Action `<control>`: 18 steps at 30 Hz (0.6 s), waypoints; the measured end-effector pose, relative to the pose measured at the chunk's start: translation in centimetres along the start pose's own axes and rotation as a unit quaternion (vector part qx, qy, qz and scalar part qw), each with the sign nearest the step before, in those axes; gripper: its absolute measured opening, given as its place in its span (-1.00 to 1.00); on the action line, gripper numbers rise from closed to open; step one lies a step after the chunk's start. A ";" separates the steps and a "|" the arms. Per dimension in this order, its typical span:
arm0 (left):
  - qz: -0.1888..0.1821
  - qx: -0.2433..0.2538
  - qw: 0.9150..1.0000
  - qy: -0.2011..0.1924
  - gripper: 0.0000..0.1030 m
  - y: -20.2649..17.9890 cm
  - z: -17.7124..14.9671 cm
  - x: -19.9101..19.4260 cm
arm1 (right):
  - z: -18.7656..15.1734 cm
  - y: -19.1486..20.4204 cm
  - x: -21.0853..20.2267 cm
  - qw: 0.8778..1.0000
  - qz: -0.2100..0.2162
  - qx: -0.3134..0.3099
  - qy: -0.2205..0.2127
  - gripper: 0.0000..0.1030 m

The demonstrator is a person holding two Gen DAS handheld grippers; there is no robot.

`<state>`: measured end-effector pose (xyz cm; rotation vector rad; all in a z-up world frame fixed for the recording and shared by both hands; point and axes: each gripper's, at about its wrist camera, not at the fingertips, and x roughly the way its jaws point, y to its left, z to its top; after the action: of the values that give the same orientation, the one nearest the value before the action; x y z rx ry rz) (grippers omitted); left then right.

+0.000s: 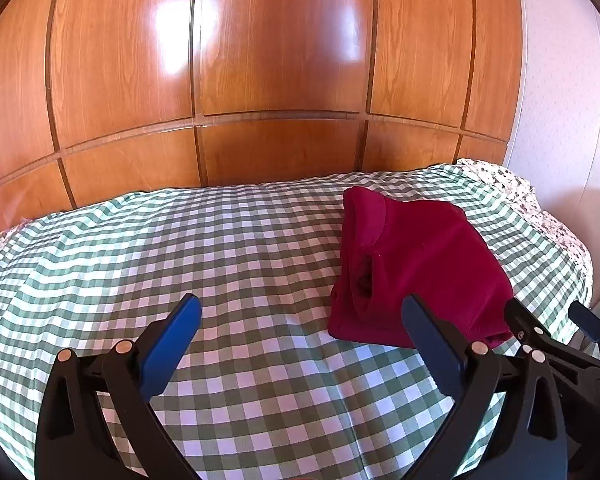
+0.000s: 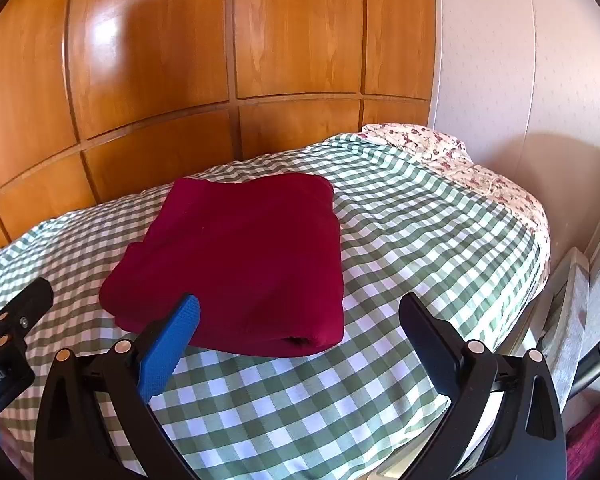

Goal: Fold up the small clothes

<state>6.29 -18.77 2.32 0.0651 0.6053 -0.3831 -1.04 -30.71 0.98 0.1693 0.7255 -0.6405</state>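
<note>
A dark red garment [image 1: 420, 272] lies folded into a thick rectangle on the green-and-white checked bedcover [image 1: 220, 260]. In the left wrist view it sits right of centre, just beyond my right fingertip. My left gripper [image 1: 300, 308] is open and holds nothing, hovering over bare cover left of the garment. In the right wrist view the folded garment [image 2: 240, 260] lies straight ahead, its near edge between my fingertips. My right gripper [image 2: 300, 304] is open and holds nothing. Each gripper shows at the edge of the other's view: the right gripper [image 1: 546, 312] and the left gripper [image 2: 14, 294].
Glossy wooden panels [image 1: 260, 60] rise behind the bed. A floral sheet [image 2: 460, 156] shows at the far right corner, by a white wall [image 2: 520, 60]. Past the bed's right edge are a grey cloth-covered item [image 2: 572, 320] and a dark handle [image 2: 596, 356].
</note>
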 end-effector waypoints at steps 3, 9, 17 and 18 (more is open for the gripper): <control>0.000 0.000 1.000 -0.003 0.95 0.0 0.0 -0.2 | -0.1 0.0 0.1 1.000 0.000 0.000 0.002 0.92; 0.001 0.001 1.000 -0.008 0.95 -0.1 0.0 -0.5 | -0.2 0.2 0.0 1.000 0.000 -0.003 -0.003 0.92; -0.001 -0.004 1.000 -0.007 0.95 0.0 -0.1 -0.6 | -0.4 0.2 0.1 1.000 0.002 -0.002 0.001 0.92; -0.001 -0.005 1.000 -0.008 0.95 0.0 -0.1 -0.6 | -0.4 0.2 0.2 1.000 0.003 -0.002 0.002 0.92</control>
<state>5.82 -18.56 2.60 0.0518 0.5925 -0.3821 -1.04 -30.44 0.55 0.1692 0.7290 -0.6336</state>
